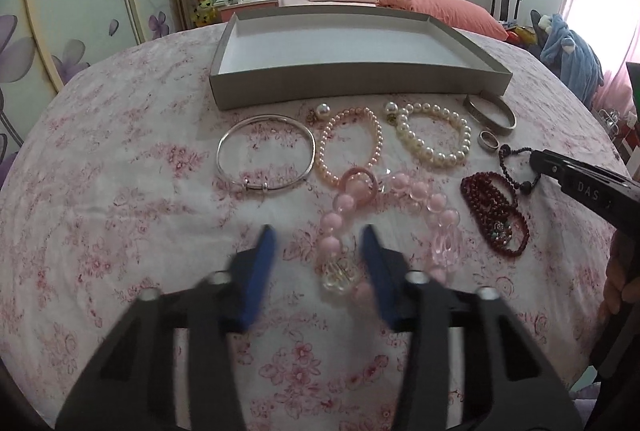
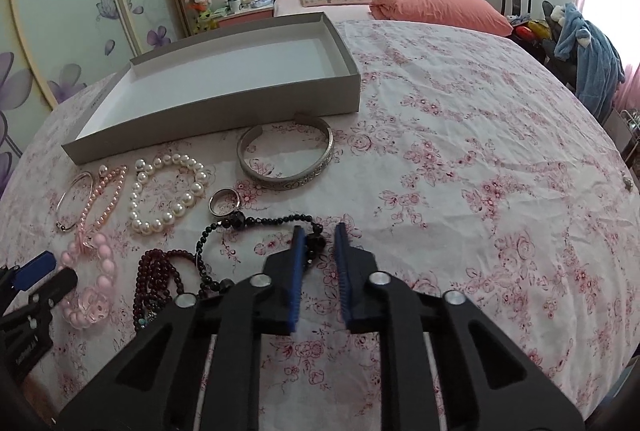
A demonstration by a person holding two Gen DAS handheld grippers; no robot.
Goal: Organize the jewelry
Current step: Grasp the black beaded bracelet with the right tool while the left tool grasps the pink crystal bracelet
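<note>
My left gripper hangs open over the chunky pink bead bracelet. One strand of it lies between the blurred blue pads, nearer the right one. My right gripper is shut on the knotted end of the black bead bracelet, which trails left across the bedspread. In the left wrist view the right gripper comes in from the right at that bracelet. The empty grey box sits behind the row of jewelry.
On the floral bedspread lie a thin silver bangle, pink pearls, white pearls, a wide silver cuff, a ring and dark red beads. The box stands far left.
</note>
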